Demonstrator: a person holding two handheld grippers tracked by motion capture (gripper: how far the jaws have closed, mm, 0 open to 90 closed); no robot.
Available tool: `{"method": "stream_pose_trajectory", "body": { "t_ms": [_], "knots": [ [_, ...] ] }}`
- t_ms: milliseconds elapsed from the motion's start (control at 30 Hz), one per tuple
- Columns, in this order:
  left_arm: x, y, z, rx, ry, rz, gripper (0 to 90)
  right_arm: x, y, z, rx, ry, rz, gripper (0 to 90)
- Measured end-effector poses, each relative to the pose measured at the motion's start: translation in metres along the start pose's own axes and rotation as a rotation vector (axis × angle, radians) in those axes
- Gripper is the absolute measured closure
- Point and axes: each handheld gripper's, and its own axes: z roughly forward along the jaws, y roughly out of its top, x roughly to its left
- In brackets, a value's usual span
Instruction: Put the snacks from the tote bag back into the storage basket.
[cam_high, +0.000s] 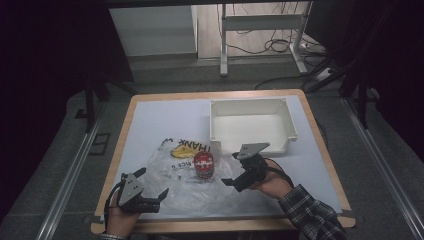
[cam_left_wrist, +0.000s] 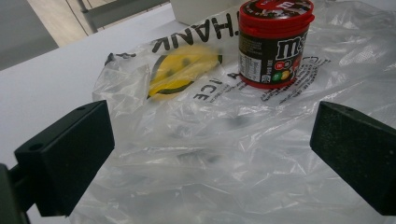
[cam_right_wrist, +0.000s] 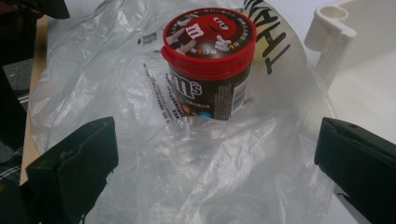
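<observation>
Close to the person, the left gripper (cam_high: 151, 196) and the right gripper (cam_high: 229, 170) both hover over a crinkly plastic bag (cam_high: 177, 175), jaws spread wide, holding nothing. A candy tub (cam_high: 204, 165) with a red lid stands upright on the bag, between the grippers. The table (cam_high: 165, 117) top is white with a wooden edge. Farther back sits a white bin (cam_high: 251, 124). Beyond that the high view shows a grey floor (cam_high: 190, 75) and cables (cam_high: 270, 45). The left gripper view shows the bag's yellow smiley face (cam_left_wrist: 180, 70) up close.

candy tub (cam_high: 204, 165) on plastic bag (cam_high: 185, 175); tongs flank | bin (cam_high: 252, 125) behind
</observation>
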Motion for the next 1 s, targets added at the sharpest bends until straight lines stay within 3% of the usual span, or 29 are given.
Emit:
{"method": "stream_pose_trajectory", "body": {
  "t_ms": [233,567,1000],
  "knots": [
    [0.000,0.000,0.000,0.003,0.000,0.002,0.0,0.001,0.006,0.004,0.018,-0.009,-0.011,0.0],
    [0.000,0.000,0.000,0.004,0.002,0.004,0.0,0.002,0.015,0.018,0.085,-0.036,-0.037,1.4],
    [0.000,0.000,-0.002,-0.009,0.006,0.004,0.0,-0.005,0.022,0.031,0.132,-0.013,-0.010,7.5]
  ]
}}
